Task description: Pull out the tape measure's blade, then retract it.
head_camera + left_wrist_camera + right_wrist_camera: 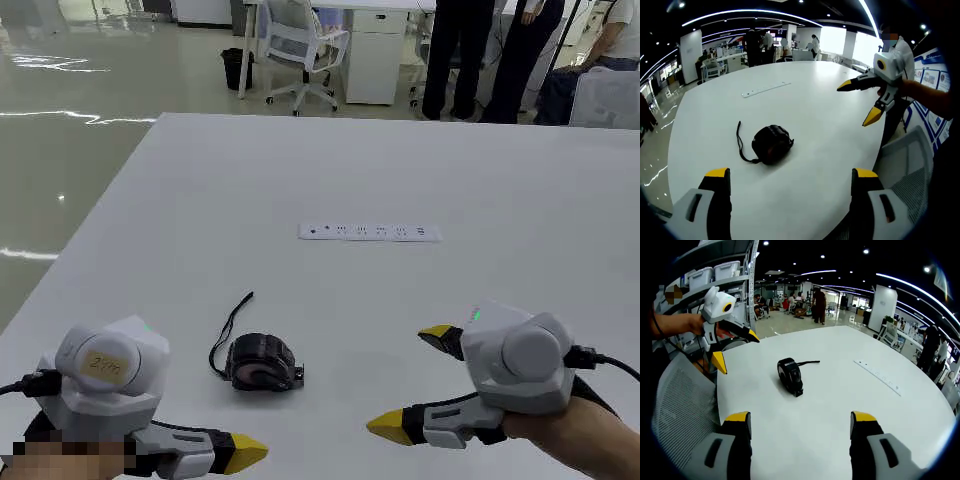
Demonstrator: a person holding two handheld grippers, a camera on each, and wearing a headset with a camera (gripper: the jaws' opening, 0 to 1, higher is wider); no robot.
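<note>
Tape measure (262,363) between left claw (791,173), right claw (411,378)

The head view looks down across the desk (400,170) from its near edge; both gripper views face inward, low, sharing the tape measure (771,143) mid-desk.

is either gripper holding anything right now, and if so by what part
Nothing is held. The left gripper and the right gripper are both open, and the tape measure lies untouched on the table between them.
</note>
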